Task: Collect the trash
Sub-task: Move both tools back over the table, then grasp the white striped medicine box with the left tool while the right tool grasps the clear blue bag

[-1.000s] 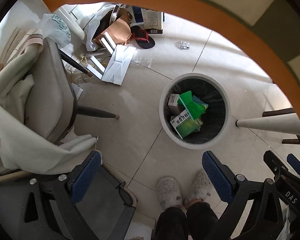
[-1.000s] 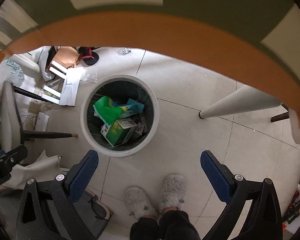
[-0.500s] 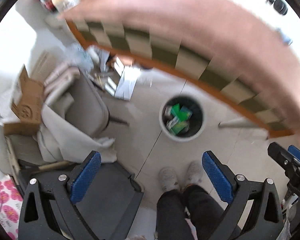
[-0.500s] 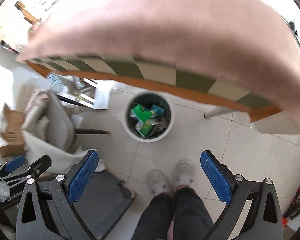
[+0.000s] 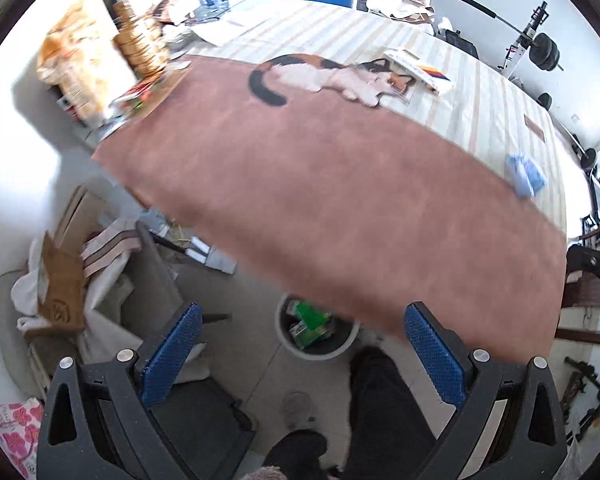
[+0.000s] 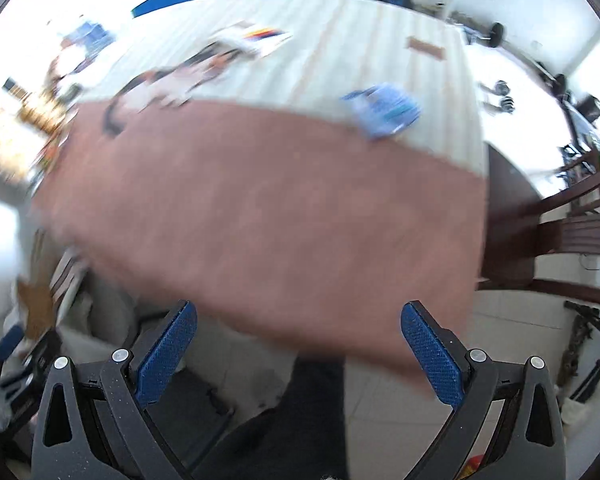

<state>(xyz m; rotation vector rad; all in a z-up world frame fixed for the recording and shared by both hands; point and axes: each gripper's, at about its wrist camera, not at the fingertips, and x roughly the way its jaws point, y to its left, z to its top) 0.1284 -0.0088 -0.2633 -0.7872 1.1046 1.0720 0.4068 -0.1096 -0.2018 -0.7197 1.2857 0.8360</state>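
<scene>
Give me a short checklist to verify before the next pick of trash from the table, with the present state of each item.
1. Left gripper open and empty: ok.
2. Right gripper open and empty: ok.
3. Blue wrapper visible on the table: ok.
4. Cat away from the wrapper: ok.
5. Bin has room: ok, only partly seen.
6. Right view sharp enough to aim: not ok, blurred.

Calico cat (image 5: 332, 76) — white, orange, black; cloth (image 5: 340, 208) pinkish-brown.
</scene>
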